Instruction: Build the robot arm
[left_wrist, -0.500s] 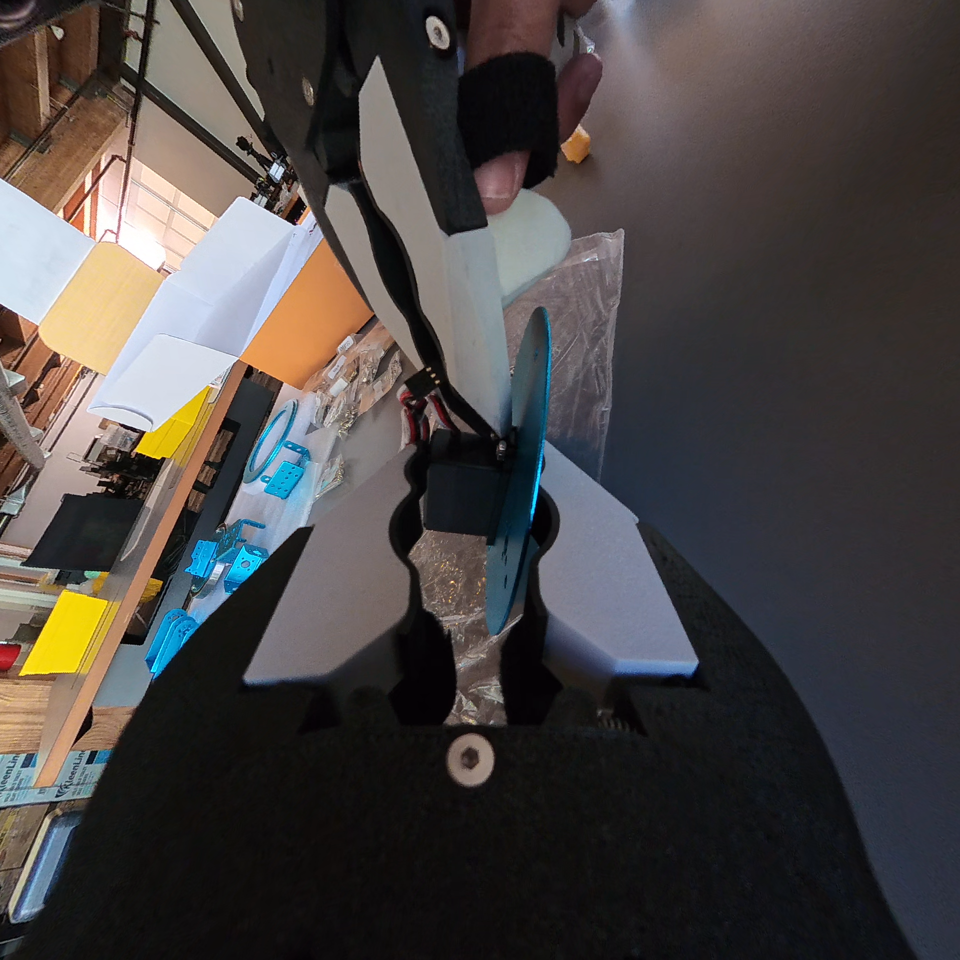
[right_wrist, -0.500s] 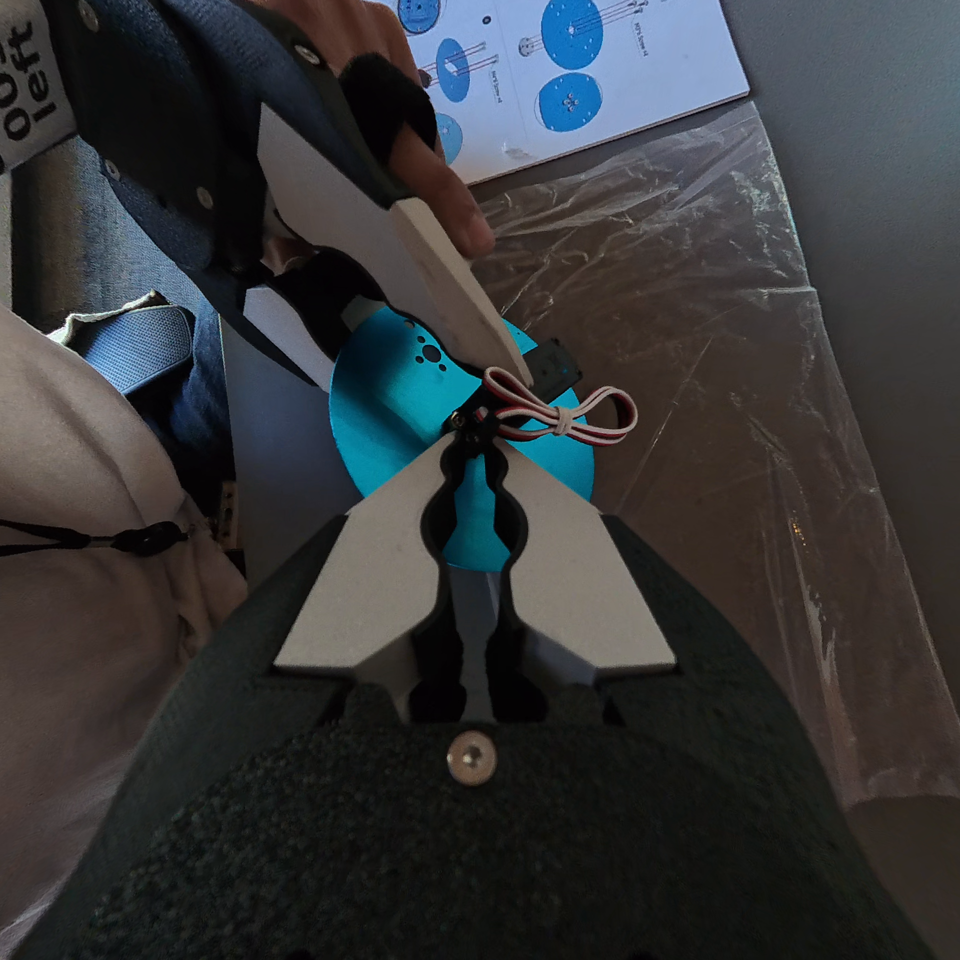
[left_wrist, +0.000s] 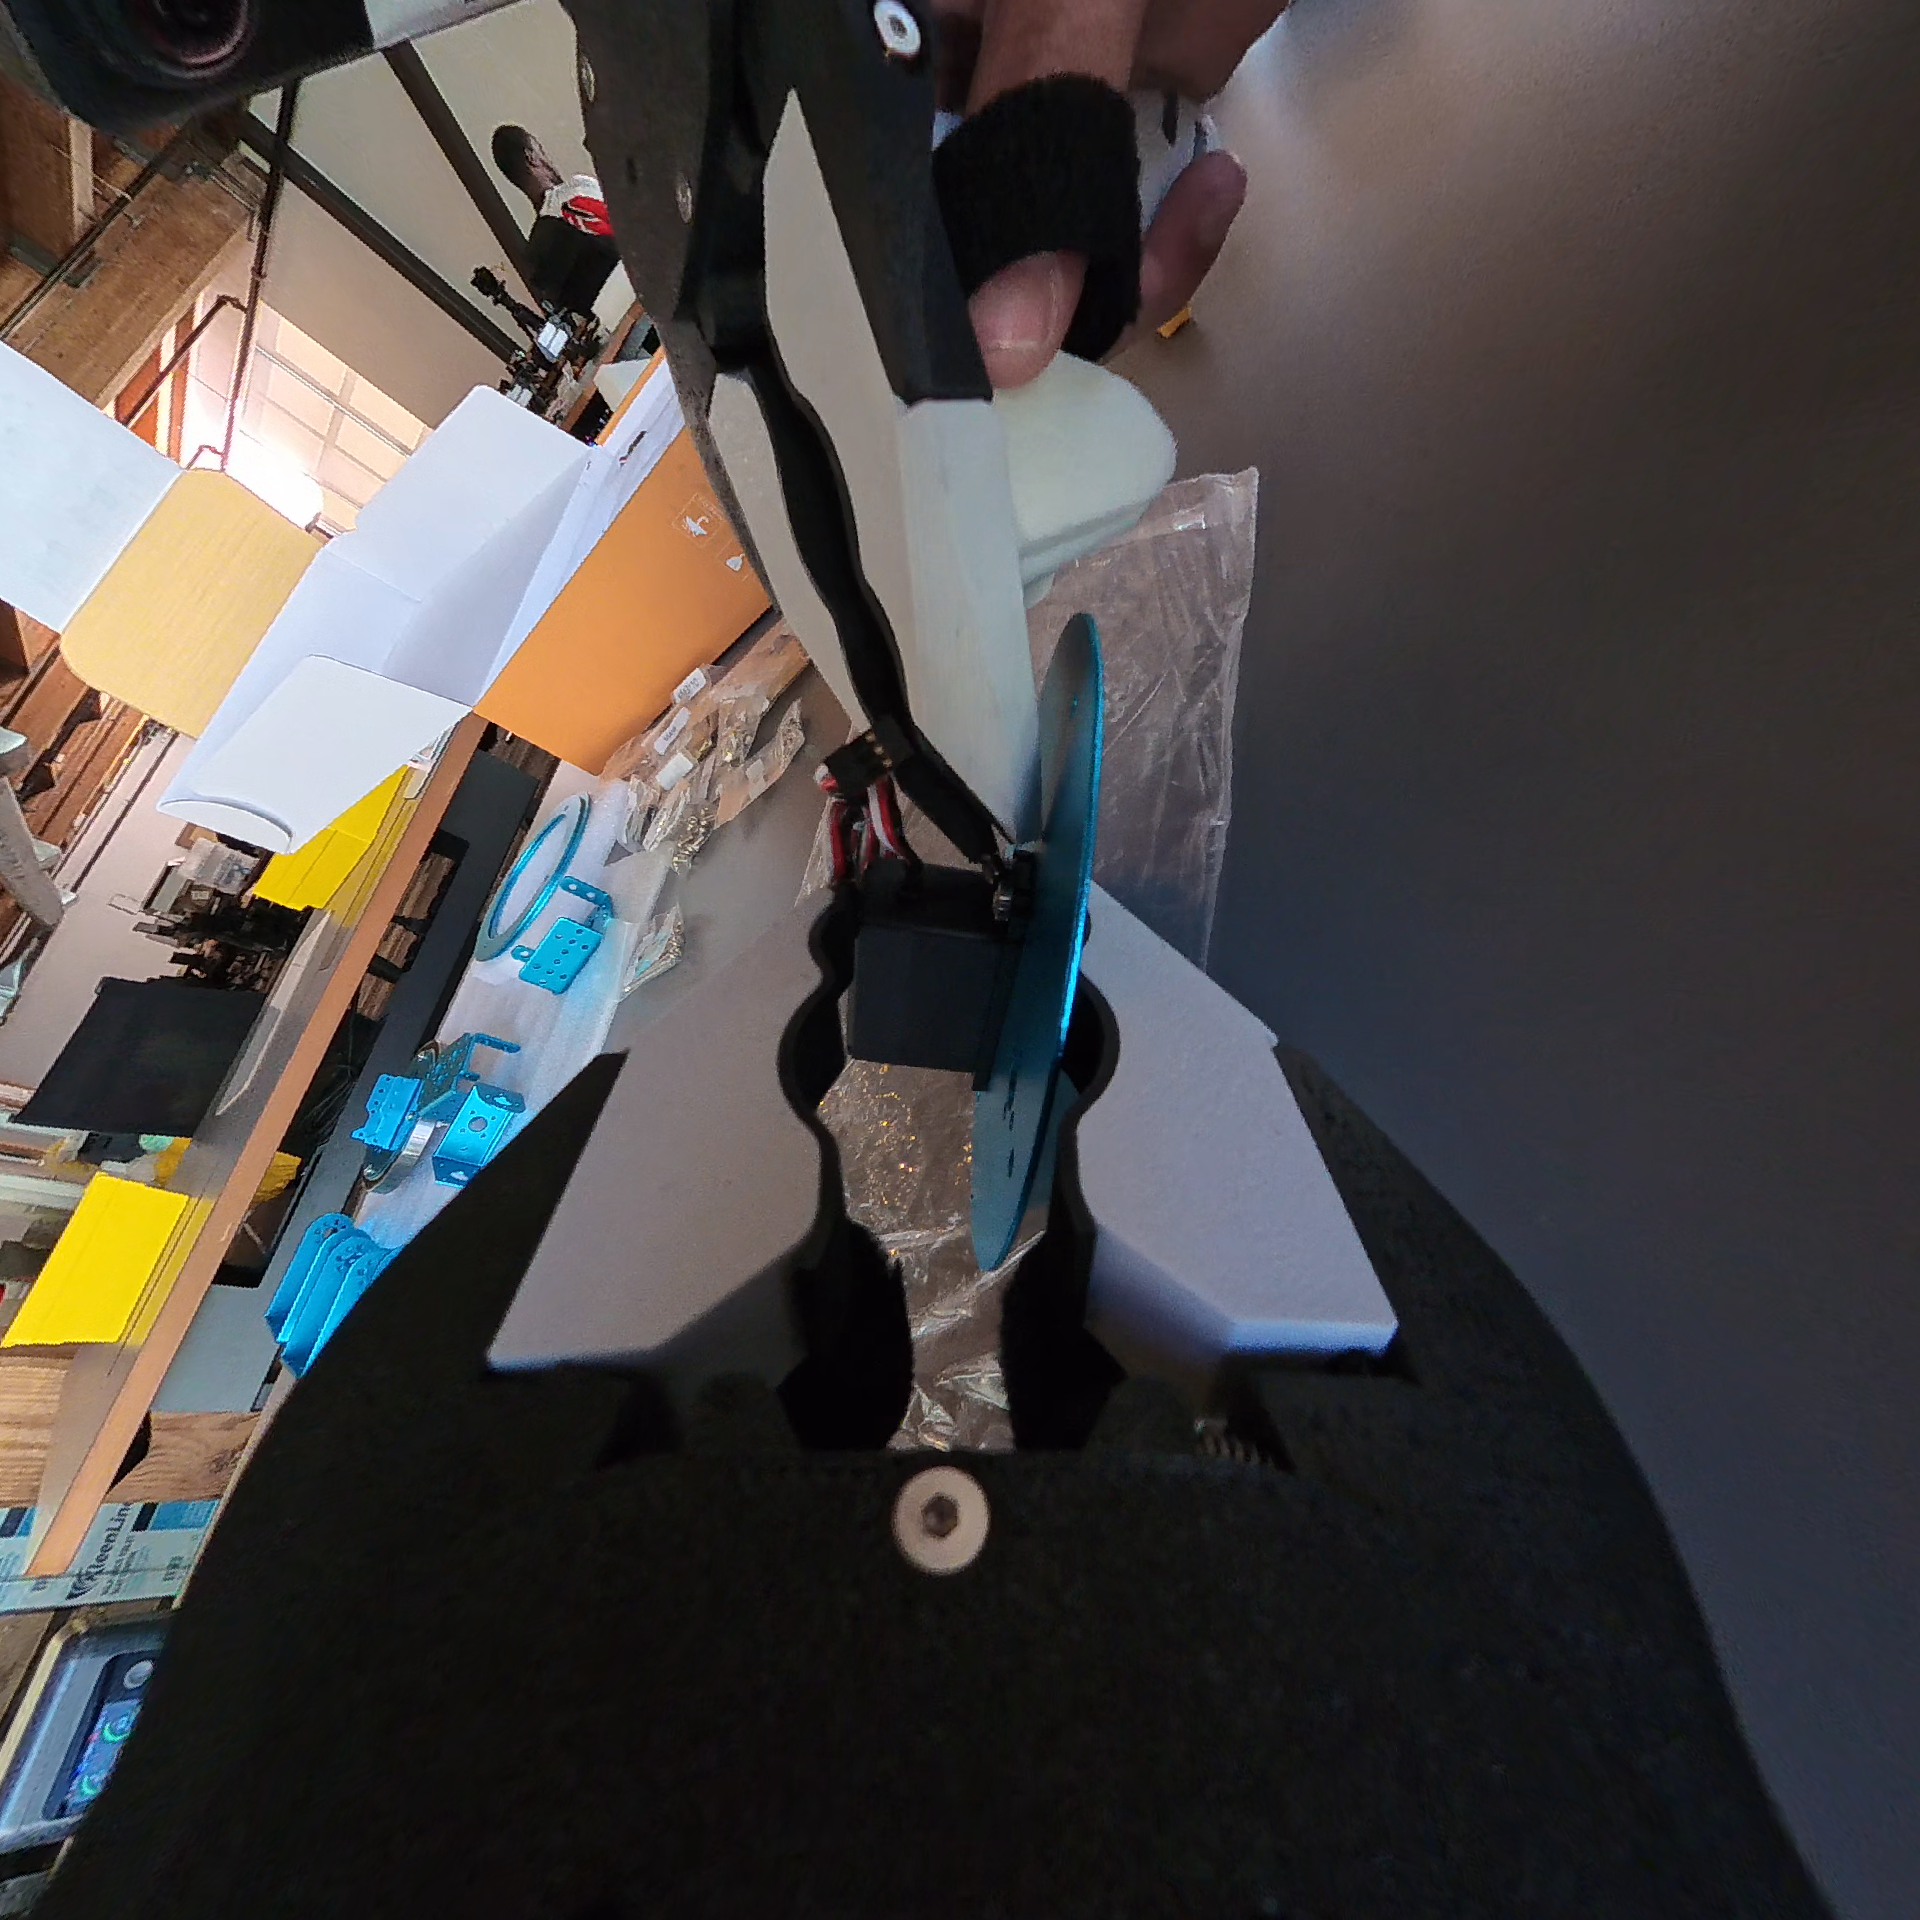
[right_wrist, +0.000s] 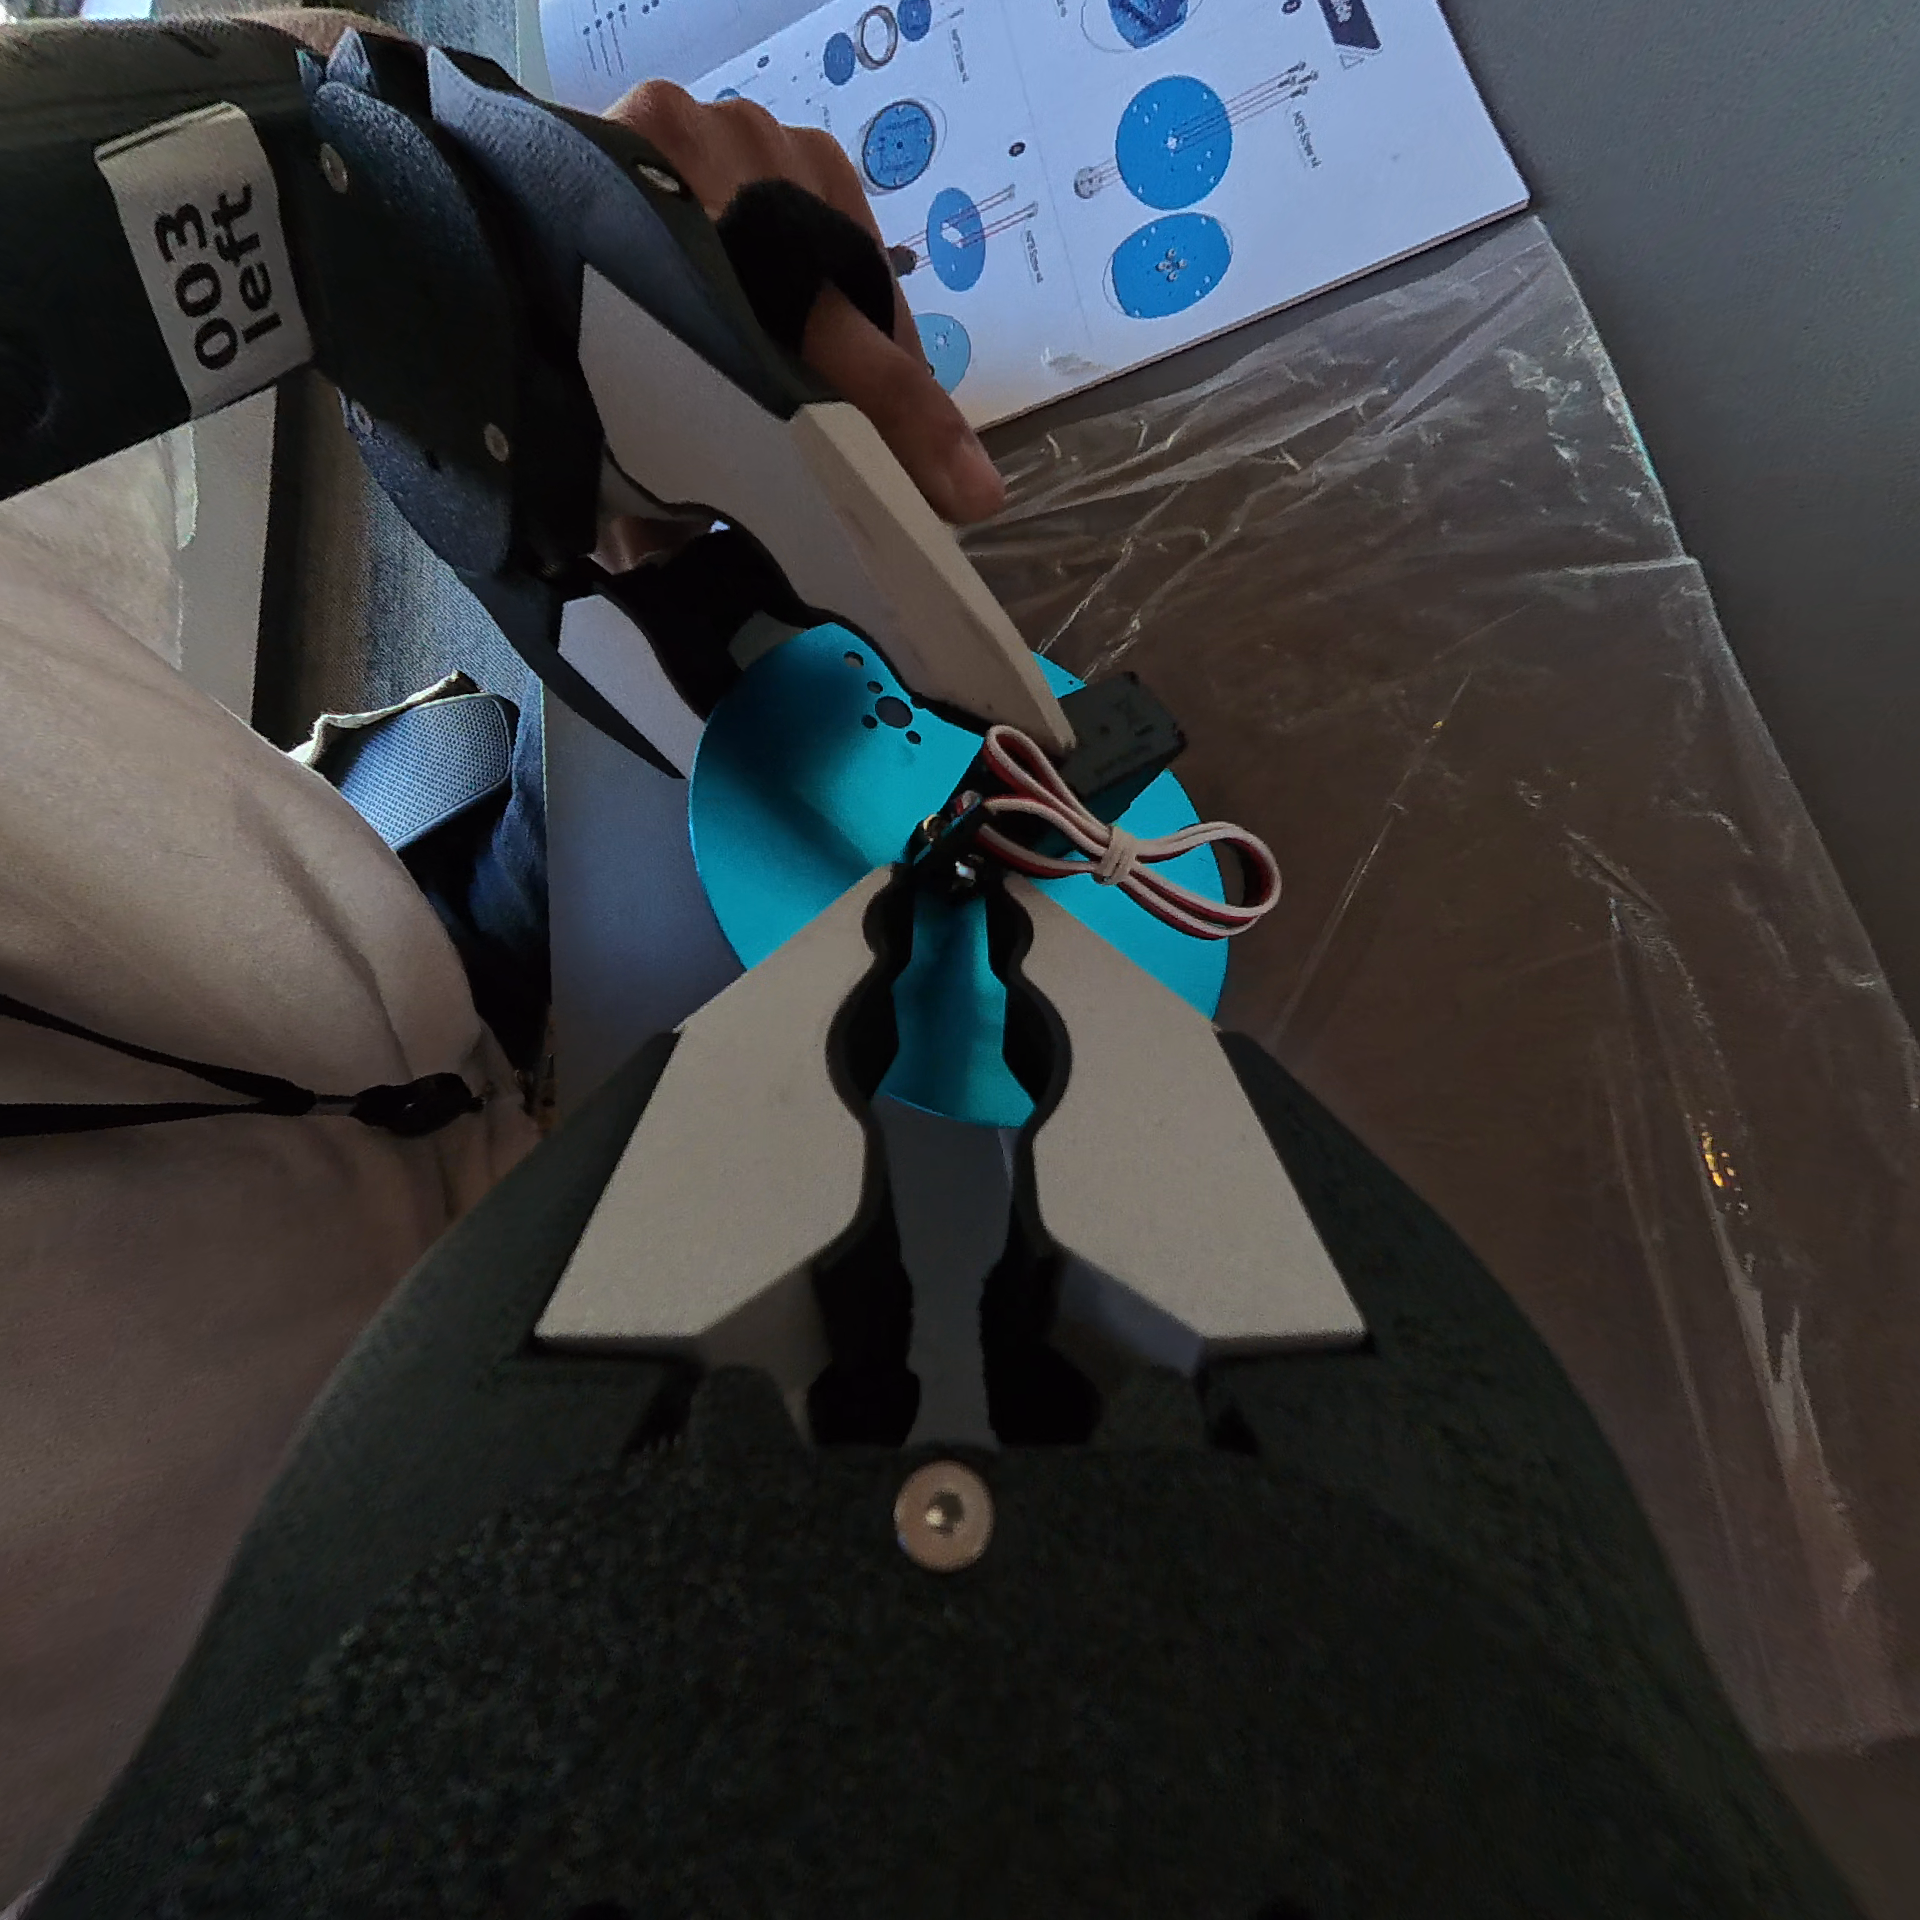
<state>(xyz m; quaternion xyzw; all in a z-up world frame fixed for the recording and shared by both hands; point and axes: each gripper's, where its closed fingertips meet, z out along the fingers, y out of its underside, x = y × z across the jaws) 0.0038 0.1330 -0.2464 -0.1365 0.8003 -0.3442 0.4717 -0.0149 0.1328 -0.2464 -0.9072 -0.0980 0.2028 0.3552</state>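
Right wrist view: flat blue disc (right_wrist: 821, 831) (black servo (right_wrist: 1122, 743) attached) between tools.

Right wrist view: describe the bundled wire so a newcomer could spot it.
Start at the clear plastic sheet, then the blue disc above it. The wire lies across the disc beside the black servo: striped red, white and dark, looped, tied in the middle.

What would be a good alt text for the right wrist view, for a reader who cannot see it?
The right hand-held gripper is shut on a small fastener at the servo motor, which sits on a blue metal disc. The left hand-held gripper holds the disc from above, over a clear plastic bag.
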